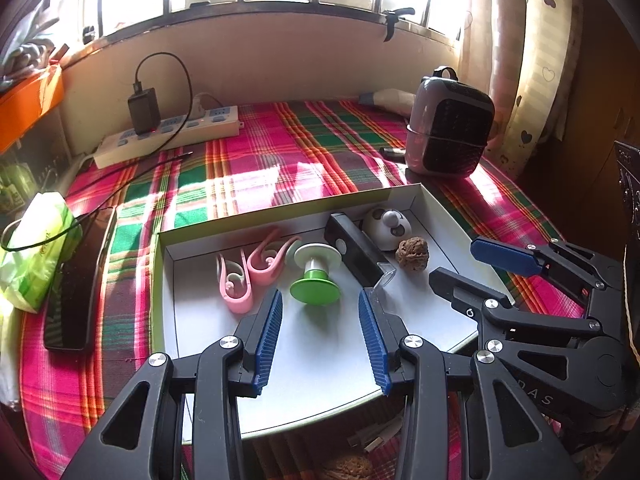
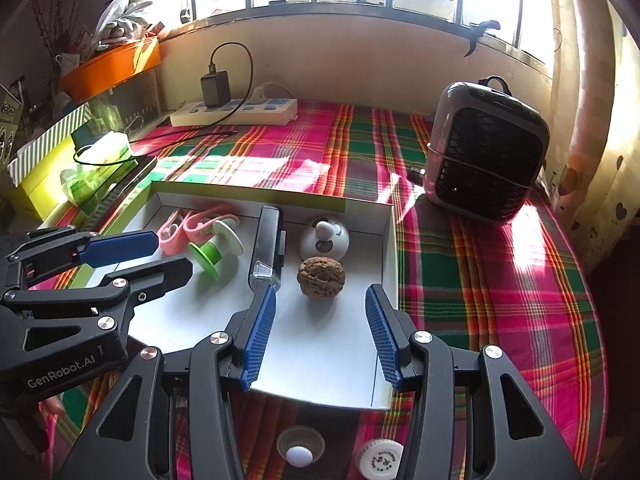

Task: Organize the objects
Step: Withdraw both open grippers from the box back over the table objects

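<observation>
A shallow white box point(image 1: 320, 344) point(image 2: 320, 360) lies on the plaid cloth. It holds two pink clips point(image 1: 248, 272) point(image 2: 188, 228), a green and white spool point(image 1: 316, 272) point(image 2: 212, 254), a long black device point(image 1: 354, 250) point(image 2: 268, 240), a white panda toy point(image 1: 386, 226) point(image 2: 325, 238) and a walnut point(image 1: 412, 252) point(image 2: 321, 277). My left gripper point(image 1: 320, 316) point(image 2: 148, 256) is open and empty over the box's near part. My right gripper point(image 2: 320, 320) point(image 1: 480, 268) is open and empty just short of the walnut.
A small heater point(image 1: 450, 132) point(image 2: 484, 160) stands at the back right. A power strip with charger point(image 1: 168, 136) point(image 2: 236, 112) lies at the back. A phone point(image 1: 76, 280) and green tissue pack point(image 1: 32, 248) lie left. Small caps point(image 2: 380, 458) and another walnut point(image 1: 348, 468) lie in front.
</observation>
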{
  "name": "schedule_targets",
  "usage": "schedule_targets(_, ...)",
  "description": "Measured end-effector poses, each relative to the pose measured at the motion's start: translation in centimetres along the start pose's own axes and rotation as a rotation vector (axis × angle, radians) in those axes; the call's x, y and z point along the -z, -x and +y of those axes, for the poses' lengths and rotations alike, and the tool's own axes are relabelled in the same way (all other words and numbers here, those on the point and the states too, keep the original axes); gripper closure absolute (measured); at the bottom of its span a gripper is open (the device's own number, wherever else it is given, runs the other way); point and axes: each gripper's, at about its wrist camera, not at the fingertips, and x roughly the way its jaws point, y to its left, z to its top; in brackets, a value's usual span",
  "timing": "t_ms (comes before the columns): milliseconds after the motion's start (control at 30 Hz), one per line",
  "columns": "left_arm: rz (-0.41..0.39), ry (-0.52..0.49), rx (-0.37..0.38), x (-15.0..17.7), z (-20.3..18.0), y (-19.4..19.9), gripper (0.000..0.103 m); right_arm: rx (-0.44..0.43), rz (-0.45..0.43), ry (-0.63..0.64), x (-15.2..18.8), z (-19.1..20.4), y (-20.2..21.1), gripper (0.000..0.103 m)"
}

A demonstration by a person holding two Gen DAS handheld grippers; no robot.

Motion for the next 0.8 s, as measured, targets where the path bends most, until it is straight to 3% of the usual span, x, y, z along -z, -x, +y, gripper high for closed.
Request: schedule_targets(800, -0.062, 0.0, -0.034, 3.0, -0.2, 4.2, 0.065, -0.017, -0.045, -0.022, 2.4, 1.1, 3.7, 0.055)
